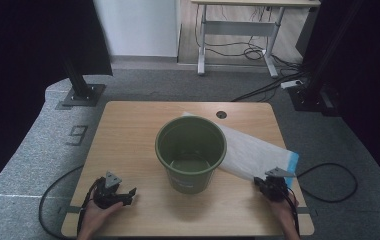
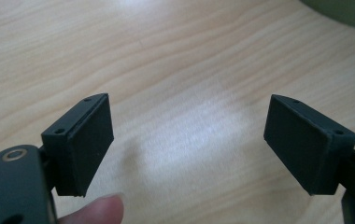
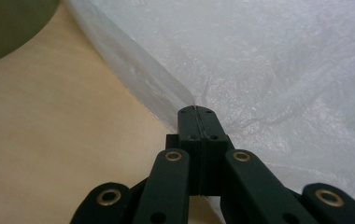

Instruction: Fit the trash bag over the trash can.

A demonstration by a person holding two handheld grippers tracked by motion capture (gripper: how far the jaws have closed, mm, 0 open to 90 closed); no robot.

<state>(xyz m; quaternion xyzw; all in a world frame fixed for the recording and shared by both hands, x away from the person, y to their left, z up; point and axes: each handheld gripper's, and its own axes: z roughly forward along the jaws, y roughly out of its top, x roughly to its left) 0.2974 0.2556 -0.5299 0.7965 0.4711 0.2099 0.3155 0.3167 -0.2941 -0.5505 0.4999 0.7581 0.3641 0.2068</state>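
A dark green bucket stands upright in the middle of the wooden table. Behind it and to its right lies a flat white plastic bag with a blue edge. My right gripper sits at the bag's near corner. In the right gripper view its jaws are pressed together on the edge of the bag. My left gripper rests at the table's front left. It stands wide open over bare wood, with nothing between its pads.
The bucket's side shows at the top corner of each gripper view. A cable hole sits near the table's far edge. Grey carpet, black stands and a white desk with cables lie beyond.
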